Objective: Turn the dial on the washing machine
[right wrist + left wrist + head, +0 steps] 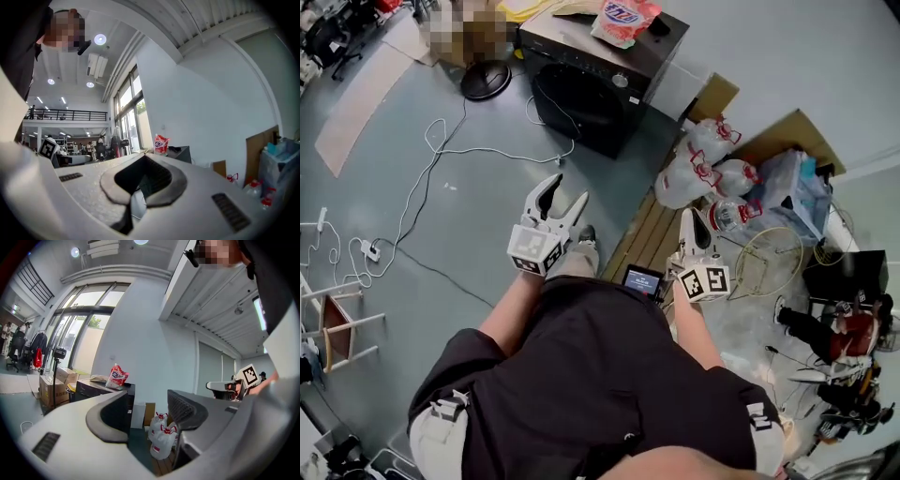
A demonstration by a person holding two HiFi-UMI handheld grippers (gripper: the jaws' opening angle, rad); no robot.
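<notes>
Sitting well beyond left claw [567, 190] (agape, empty), right claw [688, 217] (closed): washing machine dial [621, 81].

washing machine [591, 103] ahead; bag [625, 19] on top; jugs [698, 169] to its right; cable [431, 159] on floor [478, 234] to its left.

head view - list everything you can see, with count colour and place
washing machine: one, black, top centre, on the floor
dial: one, silvery, upper front of the machine
detergent bag: one, pink and white, on top of the machine
jugs: several, white with red caps, right of the machine
cardboard: brown sheets, behind the jugs
cables: white, on the floor at left
left claw: one, white, open, empty
right claw: one, white, shut, empty
</notes>
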